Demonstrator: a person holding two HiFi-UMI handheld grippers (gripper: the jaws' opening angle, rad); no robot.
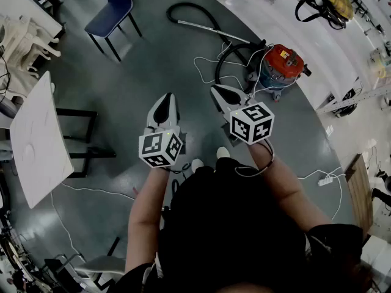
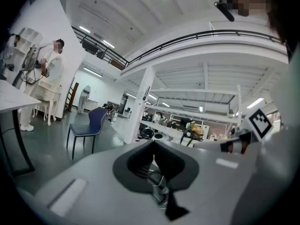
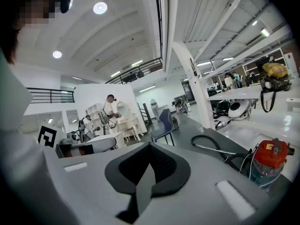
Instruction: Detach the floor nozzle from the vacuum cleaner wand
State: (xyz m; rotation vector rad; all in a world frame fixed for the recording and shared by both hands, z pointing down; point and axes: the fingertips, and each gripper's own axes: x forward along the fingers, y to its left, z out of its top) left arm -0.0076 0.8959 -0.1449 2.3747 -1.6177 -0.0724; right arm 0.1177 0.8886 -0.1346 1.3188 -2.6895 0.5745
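Person: is standing on a grey floor [image 1: 153, 54], seen from above, holding a gripper in each hand out in front of the body.
Left gripper [image 1: 166, 99]: its jaws are resting together with nothing between them; it is pointing out over the bare floor, close to level.
Right gripper [image 1: 219, 91]: its jaws are also sitting together and empty; it is pointing slightly down, just beside the left gripper, the two not touching.
Vacuum [image 1: 282, 63]: a red canister is sitting on the floor ahead of the right gripper and to its right, well apart from both grippers.
Wand [image 1: 214, 30]: a thin metal tube is lying flat on the floor beyond the grippers, running from a curved black hose [image 1: 186, 8] toward the vacuum.
Nozzle: a dark piece is showing at the wand's end near the vacuum, too small to tell whether it is the nozzle.
Cable [image 1: 211, 72]: a white cord is trailing in loops across the floor between the grippers and the vacuum.
Chair [image 1: 113, 5]: a blue seat is standing far ahead on the left.
Table [image 1: 36, 142]: a white top is standing at the person's left.
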